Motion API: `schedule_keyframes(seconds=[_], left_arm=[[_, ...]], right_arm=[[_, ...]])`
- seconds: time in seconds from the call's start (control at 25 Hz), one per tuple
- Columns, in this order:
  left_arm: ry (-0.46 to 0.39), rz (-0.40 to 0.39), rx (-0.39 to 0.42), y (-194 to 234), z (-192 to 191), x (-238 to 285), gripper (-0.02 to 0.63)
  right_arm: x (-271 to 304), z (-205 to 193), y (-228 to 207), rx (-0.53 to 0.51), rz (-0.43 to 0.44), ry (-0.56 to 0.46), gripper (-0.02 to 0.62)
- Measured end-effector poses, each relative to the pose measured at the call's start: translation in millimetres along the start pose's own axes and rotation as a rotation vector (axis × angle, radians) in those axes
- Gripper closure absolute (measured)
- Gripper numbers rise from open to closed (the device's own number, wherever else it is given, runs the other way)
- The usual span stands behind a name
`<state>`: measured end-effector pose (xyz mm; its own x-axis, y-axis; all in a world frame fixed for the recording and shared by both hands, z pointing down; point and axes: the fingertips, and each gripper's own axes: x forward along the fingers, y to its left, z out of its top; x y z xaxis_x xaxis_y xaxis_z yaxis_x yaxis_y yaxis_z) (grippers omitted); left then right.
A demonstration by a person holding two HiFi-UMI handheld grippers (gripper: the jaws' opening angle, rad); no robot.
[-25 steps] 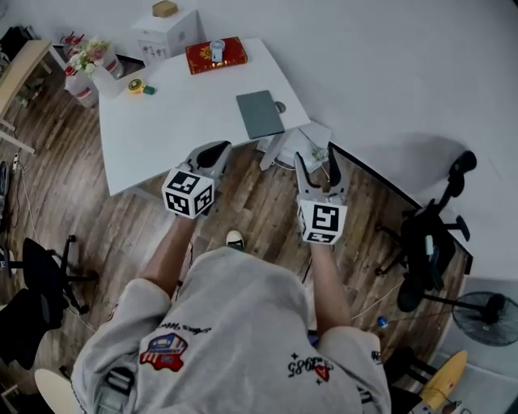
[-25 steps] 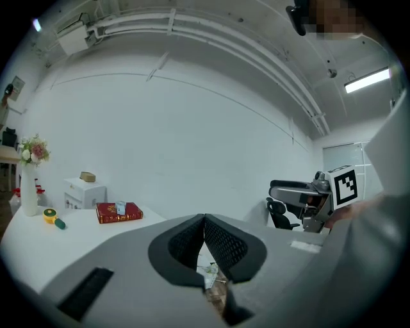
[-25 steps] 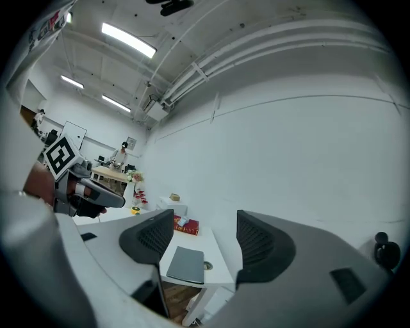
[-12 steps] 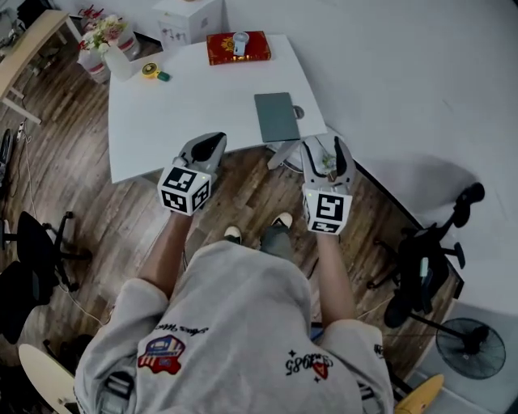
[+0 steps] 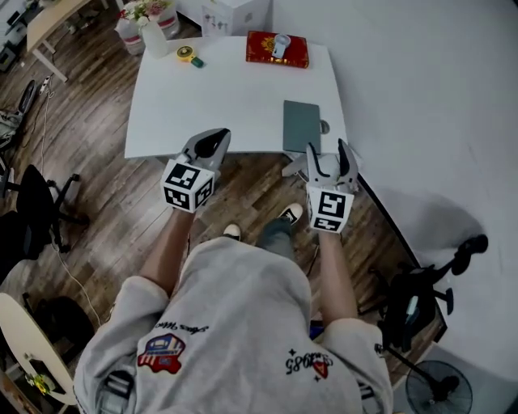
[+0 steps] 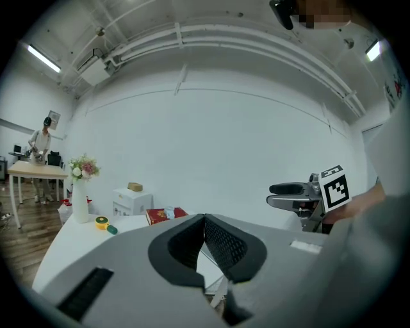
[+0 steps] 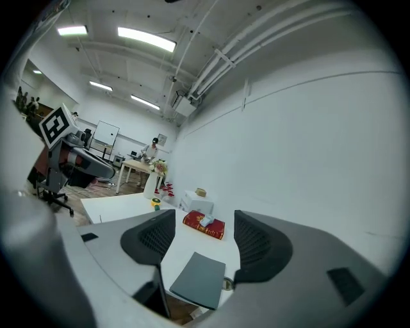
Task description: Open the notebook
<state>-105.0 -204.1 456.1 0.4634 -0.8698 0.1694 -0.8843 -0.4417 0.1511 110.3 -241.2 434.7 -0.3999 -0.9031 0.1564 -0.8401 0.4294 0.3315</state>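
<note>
A closed grey-green notebook (image 5: 301, 126) lies flat near the right front corner of the white table (image 5: 235, 105). It also shows straight ahead in the right gripper view, as the same notebook (image 7: 198, 279) below the jaws. My right gripper (image 5: 332, 152) is open with nothing between its jaws, hovering just short of the table edge in front of the notebook. My left gripper (image 5: 212, 139) is shut on nothing at the table's front edge, well left of the notebook. Its pads (image 6: 218, 240) meet at the tip.
At the table's far edge sit a red box (image 5: 277, 48), a yellow tape measure (image 5: 186, 53) and a vase of flowers (image 5: 152, 32). A white carton (image 5: 235, 12) stands behind. Office chairs (image 5: 36, 202) (image 5: 421, 307) flank me on the wooden floor. A white wall runs along the right.
I have stepped closer to the table. Both grippers have moved forward to its front edge, the right one now just before the notebook. The notebook has not moved.
</note>
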Motion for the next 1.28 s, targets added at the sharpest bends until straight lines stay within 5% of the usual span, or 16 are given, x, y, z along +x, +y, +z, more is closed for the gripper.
schedule_keyframes(seconds=[0.44,0.76,1.28], left_arm=[[0.002,0.145,-0.070,33.9,-5.5,26.4,0.601],[0.048,0.198,-0.121,41.9,-33.3,51.3,0.601],[0.143,0.314,-0.176,64.4,-84.8,10.7,0.601]], right_arm=[[63.6,-37.4,-3.6,-0.058,0.114,0.063,0.354],[97.0,-103.9,0.3,-0.172,0.226,0.173,0.357],[118.0,-230.7,64.8,-0.522,0.440,0.386,0.378]])
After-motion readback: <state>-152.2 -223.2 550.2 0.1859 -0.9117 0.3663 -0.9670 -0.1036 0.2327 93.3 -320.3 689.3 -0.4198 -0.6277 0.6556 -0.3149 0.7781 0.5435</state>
